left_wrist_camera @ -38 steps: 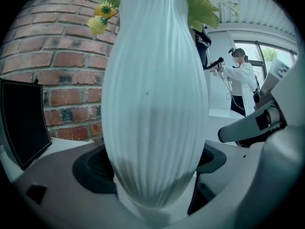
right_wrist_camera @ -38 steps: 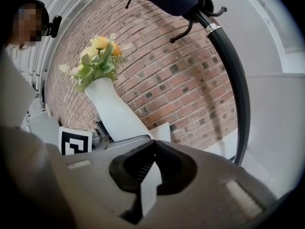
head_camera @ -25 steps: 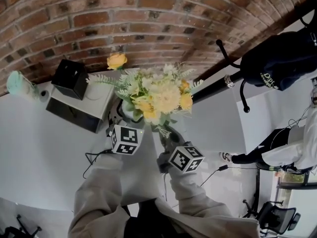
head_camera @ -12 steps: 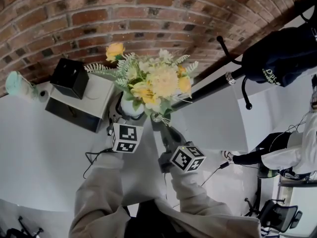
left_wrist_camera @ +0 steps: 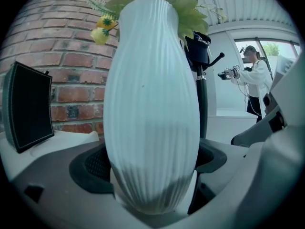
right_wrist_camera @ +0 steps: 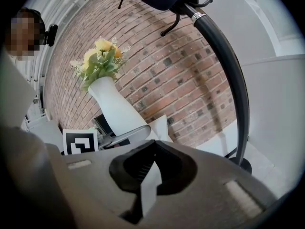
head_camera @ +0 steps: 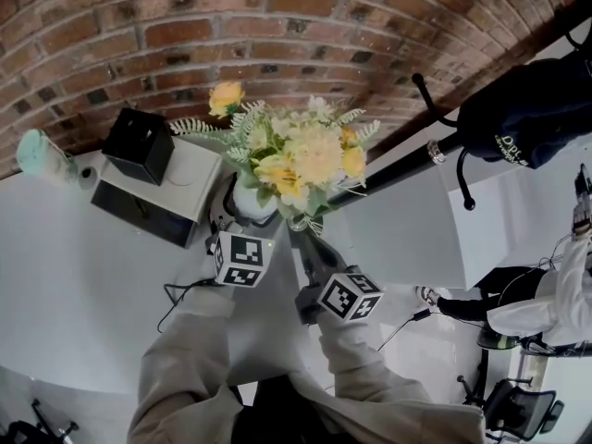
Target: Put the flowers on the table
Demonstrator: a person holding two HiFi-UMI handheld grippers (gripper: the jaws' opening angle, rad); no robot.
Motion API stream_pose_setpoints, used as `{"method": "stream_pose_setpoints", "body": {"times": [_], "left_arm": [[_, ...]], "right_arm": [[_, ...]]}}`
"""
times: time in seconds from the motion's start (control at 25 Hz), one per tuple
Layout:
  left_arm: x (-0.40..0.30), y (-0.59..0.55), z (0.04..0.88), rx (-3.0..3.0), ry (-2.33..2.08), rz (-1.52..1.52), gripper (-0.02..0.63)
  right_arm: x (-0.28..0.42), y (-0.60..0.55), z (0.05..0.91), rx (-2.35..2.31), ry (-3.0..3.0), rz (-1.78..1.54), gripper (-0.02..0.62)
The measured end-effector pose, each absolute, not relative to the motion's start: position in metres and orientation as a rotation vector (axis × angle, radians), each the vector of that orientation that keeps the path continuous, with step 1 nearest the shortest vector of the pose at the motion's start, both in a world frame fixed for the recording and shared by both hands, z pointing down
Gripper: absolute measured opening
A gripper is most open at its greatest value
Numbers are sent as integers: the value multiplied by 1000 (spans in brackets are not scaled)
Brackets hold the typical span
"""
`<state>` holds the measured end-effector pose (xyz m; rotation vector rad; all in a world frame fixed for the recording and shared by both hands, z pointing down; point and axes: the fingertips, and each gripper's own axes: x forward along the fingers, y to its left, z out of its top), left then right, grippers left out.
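A bunch of yellow and cream flowers [head_camera: 298, 155] with green sprigs stands in a white ribbed vase [head_camera: 248, 202]. My left gripper [head_camera: 231, 222] is shut on the vase's body, which fills the left gripper view [left_wrist_camera: 151, 104] between the two dark pads. My right gripper [head_camera: 310, 243] sits just right of the vase under the blooms. In the right gripper view its jaws [right_wrist_camera: 153, 144] are shut with nothing between them. That view also shows the vase [right_wrist_camera: 116, 111] and flowers [right_wrist_camera: 97, 61] to the left.
A black box [head_camera: 137, 144] rests on a white-topped case [head_camera: 176, 188] beside the brick wall [head_camera: 277, 26]. A teal object [head_camera: 42, 155] lies far left on the white table [head_camera: 74, 276]. At the right are a black coat stand [head_camera: 407, 165], a dark garment [head_camera: 536, 109] and a person [head_camera: 555, 294].
The vase and flowers have moved a little farther out toward the brick wall, with the left gripper still shut on the vase. The right gripper followed alongside.
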<state>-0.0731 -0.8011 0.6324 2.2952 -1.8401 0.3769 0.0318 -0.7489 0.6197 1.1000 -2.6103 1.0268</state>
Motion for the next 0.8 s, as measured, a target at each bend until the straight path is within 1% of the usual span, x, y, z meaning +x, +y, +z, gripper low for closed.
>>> {"method": "stream_pose_setpoints", "body": {"times": [0.24,0.32,0.8], "left_arm": [[-71,-797,633,2288,-1823,340,479],[-68,-794,632,2293,-1807,327,514],[-70,-762,629,2221,-1942,387,514]], "right_arm": [[30,-746,622,1086,-2613,1035,-2],[29,-743,622,1083,-2613,1037,-2],[30,-725,605,1106,-2635,1026,-2]]}}
